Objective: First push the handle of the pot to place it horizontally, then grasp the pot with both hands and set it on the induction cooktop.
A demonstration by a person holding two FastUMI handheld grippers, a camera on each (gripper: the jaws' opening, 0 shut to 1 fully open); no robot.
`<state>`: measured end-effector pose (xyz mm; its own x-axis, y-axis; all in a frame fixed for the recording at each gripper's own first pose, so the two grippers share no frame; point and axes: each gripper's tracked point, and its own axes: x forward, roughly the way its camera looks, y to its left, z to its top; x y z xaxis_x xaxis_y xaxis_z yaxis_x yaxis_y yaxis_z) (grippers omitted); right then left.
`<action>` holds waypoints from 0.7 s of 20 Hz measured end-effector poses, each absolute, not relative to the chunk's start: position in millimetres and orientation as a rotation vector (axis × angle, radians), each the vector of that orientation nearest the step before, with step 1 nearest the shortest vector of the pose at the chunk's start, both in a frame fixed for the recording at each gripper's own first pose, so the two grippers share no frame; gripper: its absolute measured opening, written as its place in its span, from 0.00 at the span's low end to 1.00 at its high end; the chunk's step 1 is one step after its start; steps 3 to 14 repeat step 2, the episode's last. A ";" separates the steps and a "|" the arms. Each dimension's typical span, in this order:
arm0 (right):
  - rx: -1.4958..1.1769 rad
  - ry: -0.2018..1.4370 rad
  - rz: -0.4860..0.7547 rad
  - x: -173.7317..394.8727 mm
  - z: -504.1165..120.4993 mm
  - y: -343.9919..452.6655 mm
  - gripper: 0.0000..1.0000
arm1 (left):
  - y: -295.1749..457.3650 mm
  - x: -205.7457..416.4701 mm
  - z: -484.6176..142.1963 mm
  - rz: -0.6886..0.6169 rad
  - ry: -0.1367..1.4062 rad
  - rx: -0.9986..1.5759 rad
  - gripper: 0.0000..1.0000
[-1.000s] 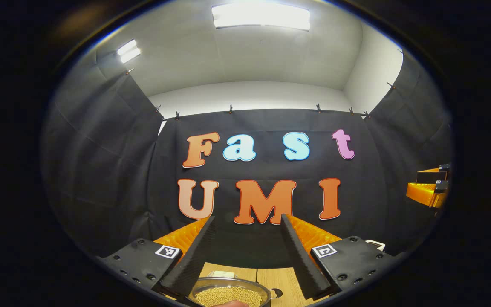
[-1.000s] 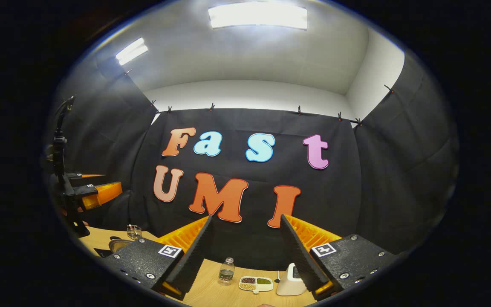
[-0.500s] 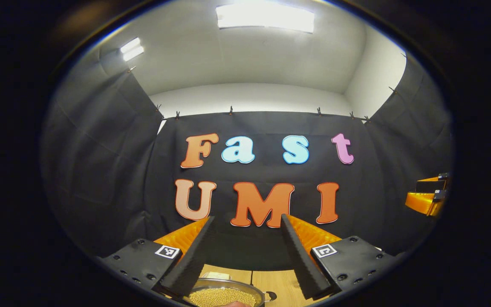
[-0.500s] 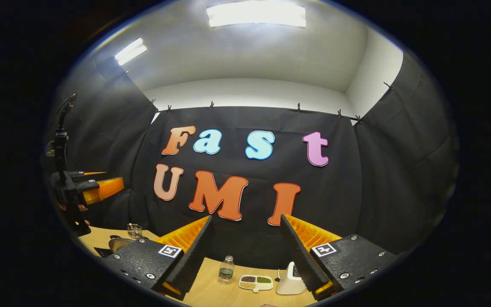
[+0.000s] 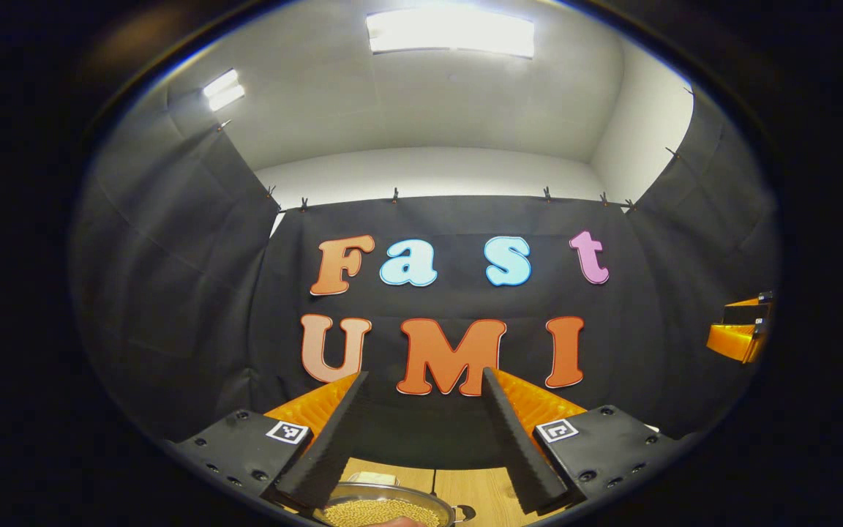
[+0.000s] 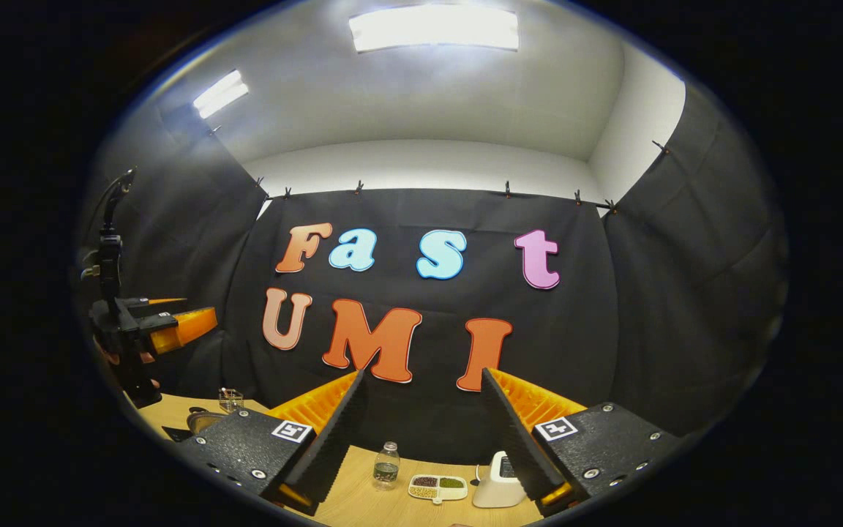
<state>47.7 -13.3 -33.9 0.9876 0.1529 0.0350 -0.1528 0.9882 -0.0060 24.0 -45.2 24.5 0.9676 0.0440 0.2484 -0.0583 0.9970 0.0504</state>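
Observation:
A steel pot (image 5: 385, 507) full of pale yellow beans sits on the wooden table (image 5: 476, 487) at the bottom edge of the left gripper view, with a small dark side handle (image 5: 465, 510) on its right. My left gripper (image 5: 425, 373) hangs above and just before the pot, open with nothing between its fingers. It is seen again as the left gripper (image 6: 169, 327) at the far left of the right gripper view, above the pot's rim (image 6: 202, 419). My right gripper (image 6: 422, 373) is open and empty over the table's right part, and appears as the right gripper (image 5: 737, 333) at the right edge.
Ahead of my right gripper the table (image 6: 352, 501) carries a small bottle (image 6: 386, 466), a divided dish of beans (image 6: 437, 487) and a white device (image 6: 498, 479). A small glass holder (image 6: 230, 399) stands near the pot. The black cloth wall closes the back.
Both views drift slightly. The pot has slid a little lower in the left gripper view. Both grippers stay open and hold nothing.

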 end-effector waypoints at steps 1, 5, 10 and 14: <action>-0.006 -0.036 0.151 47.2 -33.9 -13.9 0.95 | -48.1 23.8 26.2 0.046 -0.252 0.059 0.97; -0.006 -0.037 0.151 47.1 -32.9 -14.9 0.95 | -49.9 24.1 26.6 0.043 -0.253 0.061 0.97; -0.006 -0.037 0.151 47.1 -32.9 -14.9 0.95 | -49.9 24.1 26.6 0.043 -0.253 0.061 0.97; -0.006 -0.037 0.151 47.1 -32.9 -14.9 0.95 | -49.9 24.1 26.6 0.043 -0.253 0.061 0.97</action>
